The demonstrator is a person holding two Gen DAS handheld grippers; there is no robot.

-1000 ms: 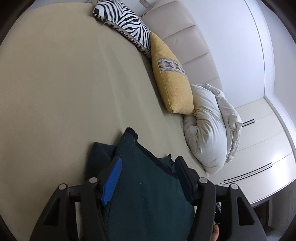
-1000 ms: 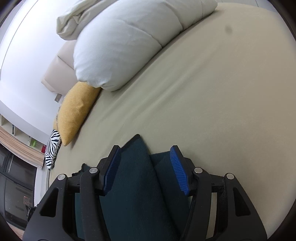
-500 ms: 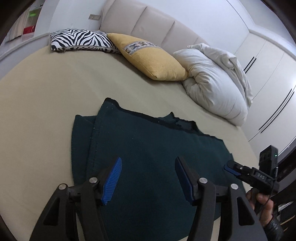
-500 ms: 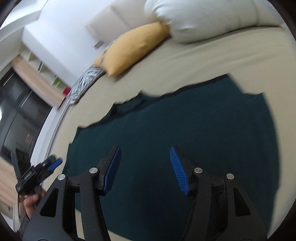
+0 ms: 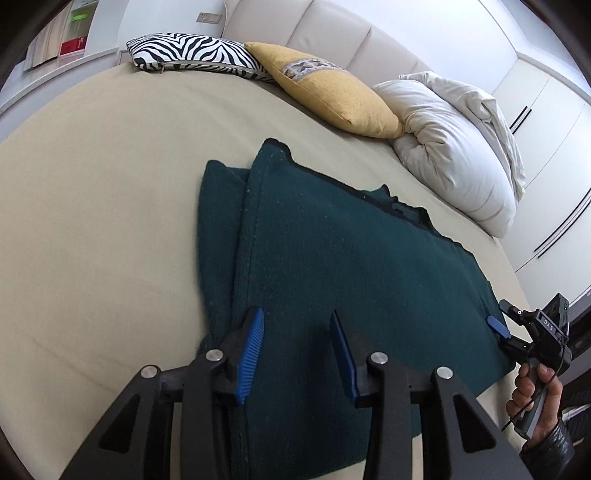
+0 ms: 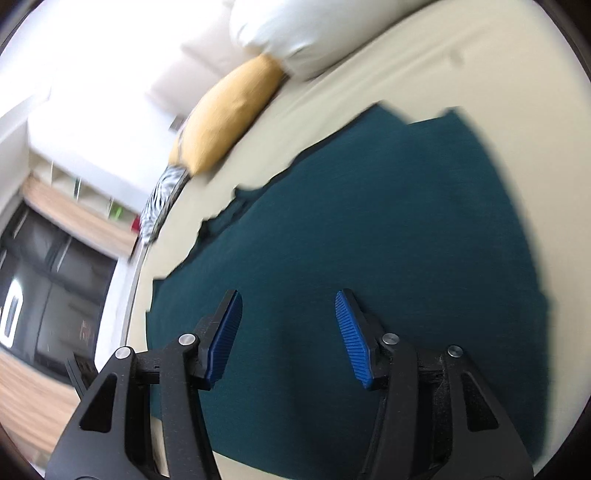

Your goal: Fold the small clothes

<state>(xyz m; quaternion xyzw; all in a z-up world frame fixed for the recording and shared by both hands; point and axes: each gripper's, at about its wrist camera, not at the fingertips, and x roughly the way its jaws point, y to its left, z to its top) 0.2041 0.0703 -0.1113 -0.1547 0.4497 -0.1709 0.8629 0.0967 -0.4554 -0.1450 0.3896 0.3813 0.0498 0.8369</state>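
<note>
A dark teal knitted garment (image 5: 343,266) lies spread flat on the beige bed (image 5: 92,206), with a folded strip along its left side. It also fills the right wrist view (image 6: 369,240). My left gripper (image 5: 297,334) is open and empty, over the garment's near left part. My right gripper (image 6: 288,325) is open and empty above the garment's middle. It also shows in the left wrist view (image 5: 517,332) at the garment's right edge, held by a hand.
A zebra cushion (image 5: 184,55), a yellow cushion (image 5: 332,99) and a bundled white duvet (image 5: 454,147) lie along the padded headboard (image 5: 332,33). White wardrobe doors (image 5: 554,155) stand to the right. A dark window and wooden floor (image 6: 33,332) lie left of the bed.
A second ago both grippers were close over bunched cloth. They have drawn back and the garment now lies spread flat on the bed. The right wrist view is blurred from motion.
</note>
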